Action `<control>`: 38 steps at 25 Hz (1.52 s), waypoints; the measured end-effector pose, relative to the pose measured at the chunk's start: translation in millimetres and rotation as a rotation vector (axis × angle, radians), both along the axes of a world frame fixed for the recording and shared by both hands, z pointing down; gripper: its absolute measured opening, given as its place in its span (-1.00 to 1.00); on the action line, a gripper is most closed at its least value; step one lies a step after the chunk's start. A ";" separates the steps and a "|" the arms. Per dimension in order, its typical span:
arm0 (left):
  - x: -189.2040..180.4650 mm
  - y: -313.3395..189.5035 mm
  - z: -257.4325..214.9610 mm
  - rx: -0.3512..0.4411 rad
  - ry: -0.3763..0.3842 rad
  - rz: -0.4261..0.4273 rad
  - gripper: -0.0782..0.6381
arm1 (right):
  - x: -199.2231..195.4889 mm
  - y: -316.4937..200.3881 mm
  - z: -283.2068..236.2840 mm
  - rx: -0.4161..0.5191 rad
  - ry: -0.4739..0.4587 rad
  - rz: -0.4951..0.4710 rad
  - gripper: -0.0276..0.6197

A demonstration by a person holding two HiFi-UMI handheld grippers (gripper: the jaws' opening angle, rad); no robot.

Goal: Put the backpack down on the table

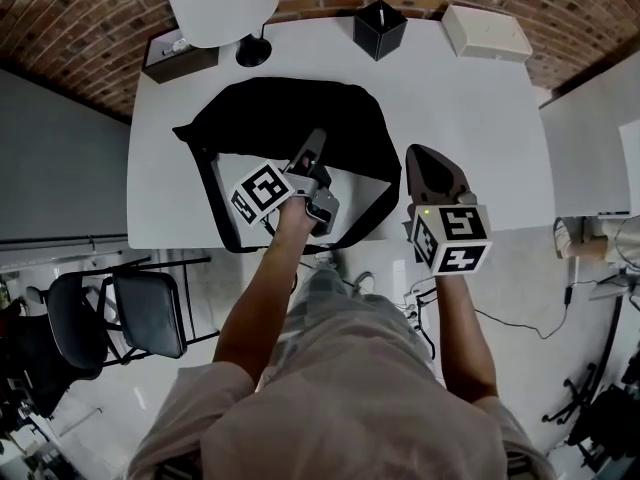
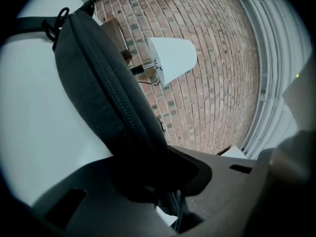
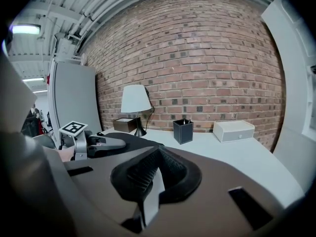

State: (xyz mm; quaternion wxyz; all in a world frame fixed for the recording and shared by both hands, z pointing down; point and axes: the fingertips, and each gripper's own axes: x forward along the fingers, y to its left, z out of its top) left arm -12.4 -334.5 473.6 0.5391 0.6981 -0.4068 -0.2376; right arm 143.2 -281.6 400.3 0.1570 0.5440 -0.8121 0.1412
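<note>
Below the brick wall [image 1: 90, 28], the backpack [image 1: 280, 118] is lying on the white worktop [image 1: 470, 118], the left claw [image 1: 316, 143] gripping it, the right claw [image 1: 418, 158] sitting closed, empty.

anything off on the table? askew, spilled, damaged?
Nothing spilled or damaged. Only oddity: one strap of the backpack loops out loose to the near edge of the table, beside the left gripper, which is shut on the backpack. Lamp, pen holder and white box stand tidy at the back.

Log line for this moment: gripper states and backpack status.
left gripper: shut on backpack | right gripper: shut, empty | backpack: lying on table
</note>
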 end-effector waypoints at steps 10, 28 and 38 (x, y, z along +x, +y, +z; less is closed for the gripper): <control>8.2 13.1 22.1 0.002 0.029 -0.002 -0.60 | -15.5 19.2 23.2 -0.030 -0.007 -0.065 -0.91; 9.6 37.9 54.1 -0.011 0.132 -0.015 -0.43 | -29.8 48.3 51.5 -0.070 -0.015 -0.108 -0.91; 0.5 55.5 61.1 -0.029 0.109 -0.029 -0.40 | -36.2 65.4 60.0 -0.081 -0.031 -0.120 -0.91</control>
